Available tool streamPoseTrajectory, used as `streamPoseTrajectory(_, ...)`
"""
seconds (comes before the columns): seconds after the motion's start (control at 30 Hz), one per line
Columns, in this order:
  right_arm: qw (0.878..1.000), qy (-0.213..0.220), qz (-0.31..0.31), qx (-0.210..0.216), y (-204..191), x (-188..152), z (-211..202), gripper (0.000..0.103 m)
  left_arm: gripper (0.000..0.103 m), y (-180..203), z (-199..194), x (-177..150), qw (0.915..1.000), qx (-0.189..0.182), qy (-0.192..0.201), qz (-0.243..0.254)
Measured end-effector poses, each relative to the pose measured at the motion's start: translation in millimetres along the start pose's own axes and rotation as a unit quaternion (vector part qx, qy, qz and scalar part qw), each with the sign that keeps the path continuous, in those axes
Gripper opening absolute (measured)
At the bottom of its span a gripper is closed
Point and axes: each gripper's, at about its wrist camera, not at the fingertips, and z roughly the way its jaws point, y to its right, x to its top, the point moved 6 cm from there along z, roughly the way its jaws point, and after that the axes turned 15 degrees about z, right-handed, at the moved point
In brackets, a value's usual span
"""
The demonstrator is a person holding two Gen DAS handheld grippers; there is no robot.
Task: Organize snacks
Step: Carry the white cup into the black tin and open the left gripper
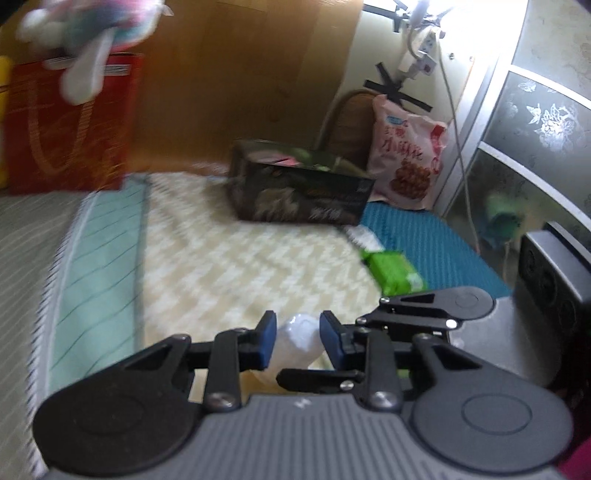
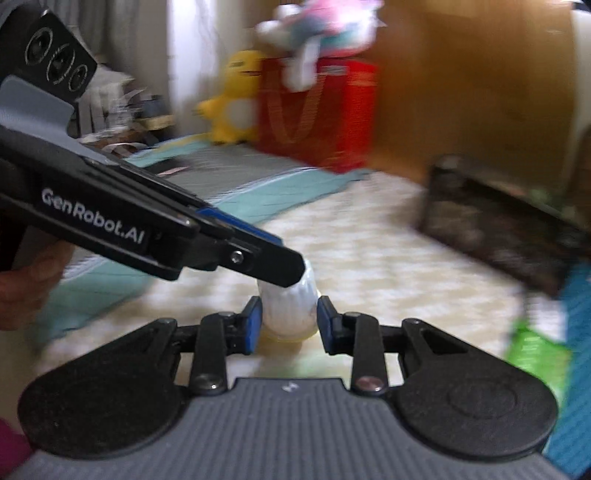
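Note:
A small white ribbed snack cup (image 2: 289, 308) with a yellowish base sits between the blue pads of my right gripper (image 2: 289, 320), which is shut on it. My left gripper (image 1: 297, 339) closes on the same cup (image 1: 298, 338) from the left; in the right wrist view its fingers (image 2: 258, 254) reach the cup's top. A dark open snack box (image 1: 295, 188) stands at the back of the bed, also visible at the right of the right wrist view (image 2: 498, 229). A pink snack bag (image 1: 406, 162) leans behind it. A green packet (image 1: 393, 271) lies on the blue cloth.
A red gift bag (image 1: 70, 125) with a plush toy (image 1: 88, 33) on top stands at the back left, a yellow plush (image 2: 236, 99) beside it. A wooden headboard (image 1: 240, 74) runs behind. A white wrapper (image 1: 364, 236) lies near the green packet. A mirrored door (image 1: 535, 129) is at right.

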Motion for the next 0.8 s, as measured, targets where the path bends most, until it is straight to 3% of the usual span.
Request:
streamPoseTrajectory(0.1, 0.999, 0.006, 0.012, -0.053, 34, 7, -1, 0.035, 0.027, 5, 28, 20, 0.9995, -0.031, -0.004, -0.007)
streamPoseTrajectory(0.27, 0.989, 0.017, 0.038, -0.14, 87, 13, -2, 0.036, 0.026, -2, 65, 39, 0.9972, -0.045, -0.019, -0.056)
streamPoseTrajectory(0.4, 0.987, 0.028, 0.083, -0.136, 112, 16, -6, 0.039, 0.026, -6, 81, 42, 0.9954, -0.054, -0.028, -0.074)
streamPoseTrajectory(0.5, 0.987, 0.029, 0.102, -0.118, 119, 14, -7, 0.039, 0.031, -2, 89, 48, 0.9965, -0.052, -0.034, -0.056)
streamPoseTrajectory(0.6, 0.989, 0.027, 0.099, -0.106, 115, 12, -8, 0.042, 0.032, 7, 100, 56, 0.9971, -0.054, -0.041, -0.035)
streamPoseTrajectory(0.67, 0.99, 0.032, 0.089, -0.104, 112, 8, -11, 0.044, 0.043, 16, 108, 61, 0.9971, -0.058, -0.044, -0.02)
streamPoseTrajectory(0.8, 0.991, 0.042, 0.064, -0.106, 112, 5, -13, 0.044, 0.047, 36, 126, 68, 0.9965, -0.058, -0.056, 0.024)
